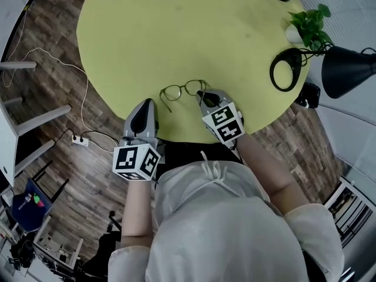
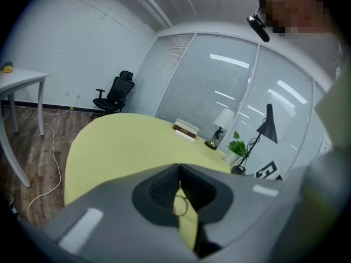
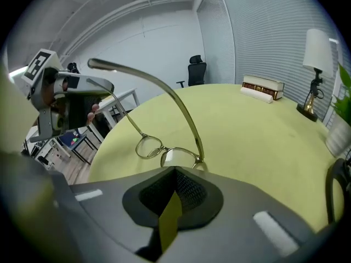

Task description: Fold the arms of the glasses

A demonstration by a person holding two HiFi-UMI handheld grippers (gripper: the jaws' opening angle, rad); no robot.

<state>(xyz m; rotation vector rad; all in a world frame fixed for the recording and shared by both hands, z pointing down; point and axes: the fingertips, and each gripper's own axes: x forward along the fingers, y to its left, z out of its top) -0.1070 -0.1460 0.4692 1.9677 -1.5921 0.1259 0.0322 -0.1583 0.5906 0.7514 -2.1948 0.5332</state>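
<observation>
Glasses (image 1: 183,90) lie near the near edge of the counter (image 1: 117,40). Arms unfolded, pointing back toward that edge; frame front runs along it. Right gripper (image 1: 201,94): jaws pressed together, empty, tip just beside the right-side hinge, so it is the nearer one. Left gripper (image 1: 147,103): also closed, empty, standing off the other arm.

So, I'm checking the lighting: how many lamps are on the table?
2: a black desk lamp by the plant at the right edge, and a white-shaded lamp at the far edge.

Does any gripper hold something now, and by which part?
Nothing is held. The left gripper and the right gripper are shut and empty; the glasses lie on the table before them, arms unfolded.
</observation>
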